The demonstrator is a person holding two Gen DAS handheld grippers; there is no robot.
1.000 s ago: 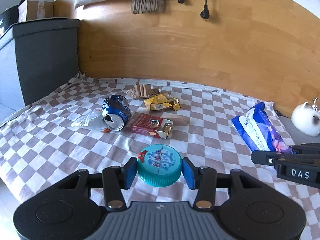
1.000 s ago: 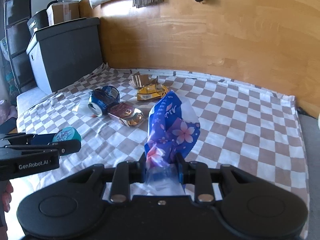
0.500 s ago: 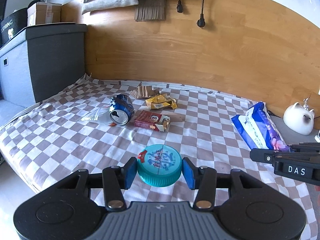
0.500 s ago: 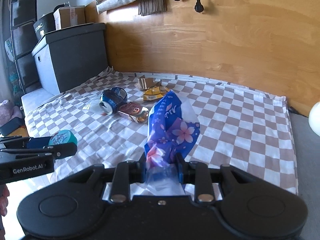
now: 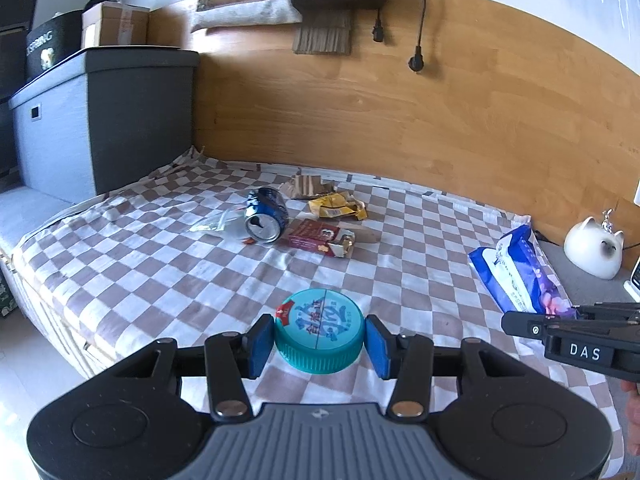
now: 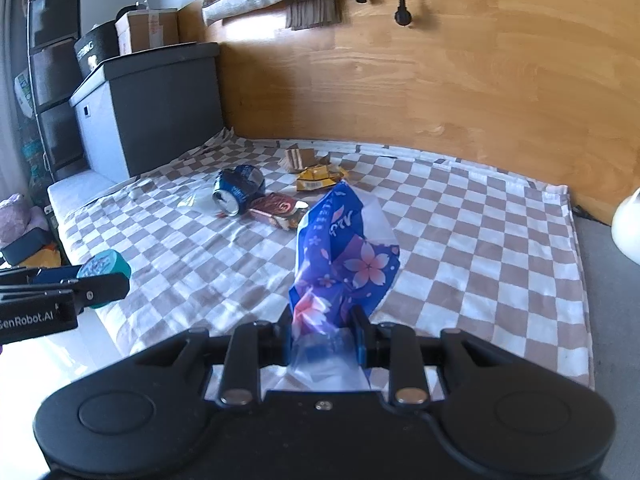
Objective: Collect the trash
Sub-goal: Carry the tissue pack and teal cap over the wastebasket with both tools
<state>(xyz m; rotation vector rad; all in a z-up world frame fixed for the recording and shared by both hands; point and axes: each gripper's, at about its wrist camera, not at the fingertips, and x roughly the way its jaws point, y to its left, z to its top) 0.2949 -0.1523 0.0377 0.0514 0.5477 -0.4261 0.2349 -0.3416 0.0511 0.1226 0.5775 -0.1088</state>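
In the left wrist view, the left gripper [image 5: 319,340] is seen with its jaws clamped on a teal lid [image 5: 319,335], which is held flat, label up, between the two blue pads above the near edge of a checked cloth [image 5: 152,264]. Farther along the cloth, ahead and slightly left of the jaws, the remaining trash is gathered in one cluster: a crushed can [image 5: 266,220] lying on its side with its open end toward the camera, a red box [image 5: 318,238] just beside it, a yellow wrapper [image 5: 338,207] and folded cardboard [image 5: 306,186] behind. At the right edge the right gripper is seen with a blue bag [image 5: 520,272] rising from it. In the right wrist view, the right gripper [image 6: 323,342] is shown with its jaws pinched on the lower end of the blue bag [image 6: 340,256], whose long axis runs up and away from the pads. The can [image 6: 237,190] and box [image 6: 276,210] lie ahead and to the left, so the left gripper [image 6: 68,286], seen at the left edge with the lid [image 6: 105,265], is judged the nearer to the cluster. Both grippers are loaded, so a drop-off is probably needed first; no bin is visible.
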